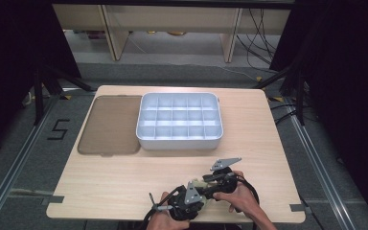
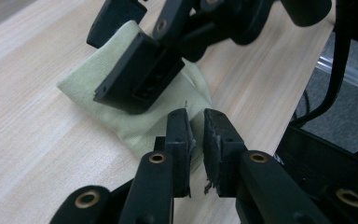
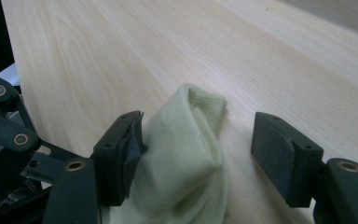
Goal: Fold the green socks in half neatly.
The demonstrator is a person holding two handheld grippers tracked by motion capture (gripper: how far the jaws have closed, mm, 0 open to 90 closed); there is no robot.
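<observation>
A pale green cloth (image 2: 86,91), folded and soft like a sock, lies on the wooden table near its front edge (image 1: 197,182). My left gripper (image 2: 198,135) is shut on one edge of the cloth, its jaws pinching the fabric. Over the cloth's other end, my right gripper (image 3: 198,140) stands open. The cloth (image 3: 182,158) bulges up between its jaws; its left pad brushes the fabric and the right pad is well apart. In the high view both hands hold the left gripper (image 1: 195,190) and the right gripper (image 1: 206,184) nose to nose.
A white tray (image 1: 179,142) with several empty compartments sits at the table's middle back. A flat brown lid (image 1: 110,124) lies to its left. The table's front edge (image 1: 124,218) runs just under the hands, and dark floor lies beyond the right edge.
</observation>
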